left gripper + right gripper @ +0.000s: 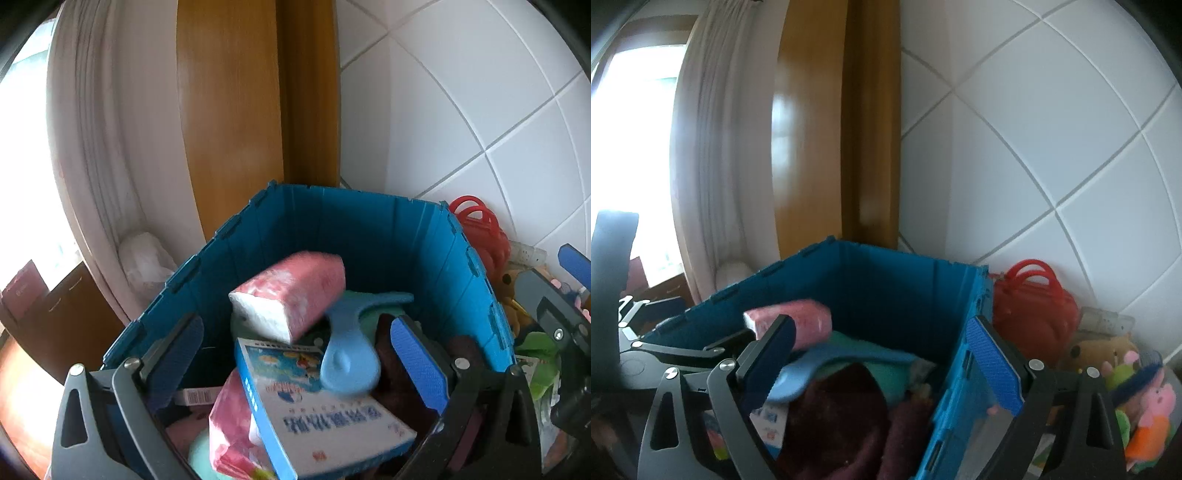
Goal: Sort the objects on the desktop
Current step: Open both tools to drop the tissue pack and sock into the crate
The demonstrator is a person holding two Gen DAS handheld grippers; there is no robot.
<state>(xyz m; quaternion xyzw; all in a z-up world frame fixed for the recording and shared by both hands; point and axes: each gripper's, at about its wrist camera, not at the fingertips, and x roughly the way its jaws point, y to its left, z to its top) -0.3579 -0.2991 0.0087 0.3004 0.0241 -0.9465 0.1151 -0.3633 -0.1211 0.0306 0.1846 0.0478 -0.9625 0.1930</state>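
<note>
A blue plastic crate holds a pink tissue pack, a light blue shoehorn-like scoop, a blue-edged book, a second pink pack and dark red cloth. My left gripper is open above the crate's contents, holding nothing. In the right wrist view the crate shows the pink pack, the scoop and the dark red cloth. My right gripper is open and empty, straddling the crate's right wall.
A red handbag and plush toys sit right of the crate against the white tiled wall. A wooden door frame and curtain stand behind. The left gripper's body shows at left.
</note>
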